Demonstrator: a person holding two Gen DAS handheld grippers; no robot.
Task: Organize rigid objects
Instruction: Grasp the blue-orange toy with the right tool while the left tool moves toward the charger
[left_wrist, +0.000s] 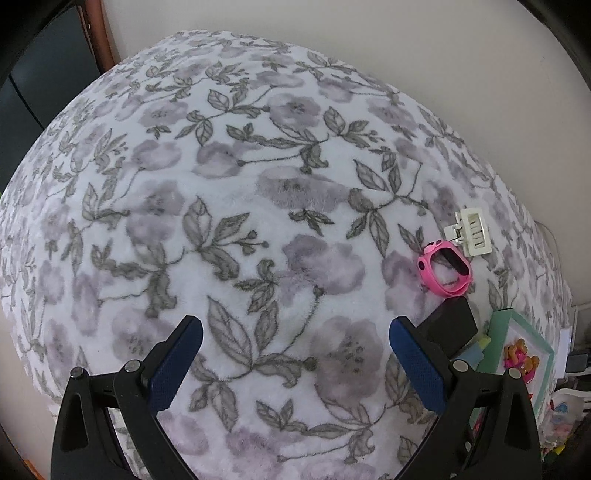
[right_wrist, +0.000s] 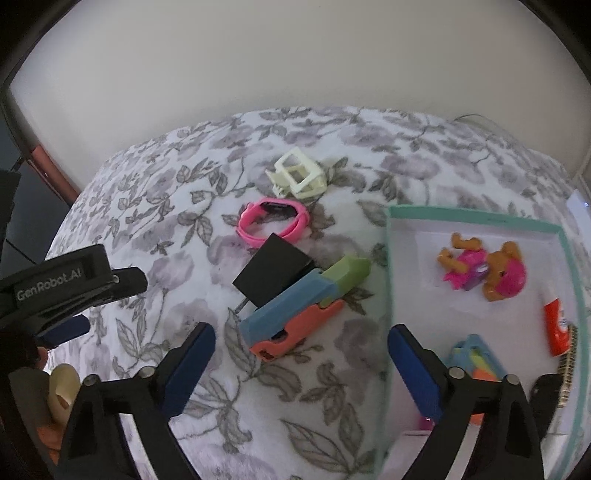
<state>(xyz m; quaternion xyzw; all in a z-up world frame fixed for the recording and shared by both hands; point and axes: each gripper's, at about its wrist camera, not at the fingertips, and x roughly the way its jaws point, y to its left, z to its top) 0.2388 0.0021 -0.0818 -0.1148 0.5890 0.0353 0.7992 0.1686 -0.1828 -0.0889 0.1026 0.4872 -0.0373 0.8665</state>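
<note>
On the floral blanket (right_wrist: 184, 229) lie a cream hair claw (right_wrist: 299, 179), a pink watch (right_wrist: 273, 221), a black block (right_wrist: 273, 275) and a blue, green and orange toy (right_wrist: 299, 306). My right gripper (right_wrist: 301, 352) hovers open just short of that toy, with nothing between its blue pads (right_wrist: 192, 363). A mint-rimmed white tray (right_wrist: 480, 218) at right holds a pink and brown toy (right_wrist: 484, 271), a red tube (right_wrist: 556, 325) and a blue piece (right_wrist: 476, 356). My left gripper (left_wrist: 295, 350) is open over bare blanket (left_wrist: 258, 184); the watch (left_wrist: 445, 271), claw (left_wrist: 471, 232) and block (left_wrist: 448, 325) lie to its right.
A plain wall (right_wrist: 295, 74) runs behind the bed. The left gripper body (right_wrist: 62, 284) shows at the left edge of the right wrist view. A dark brush (right_wrist: 567, 373) rests in the tray's right side. Clutter (left_wrist: 565, 417) sits off the bed's edge at lower right.
</note>
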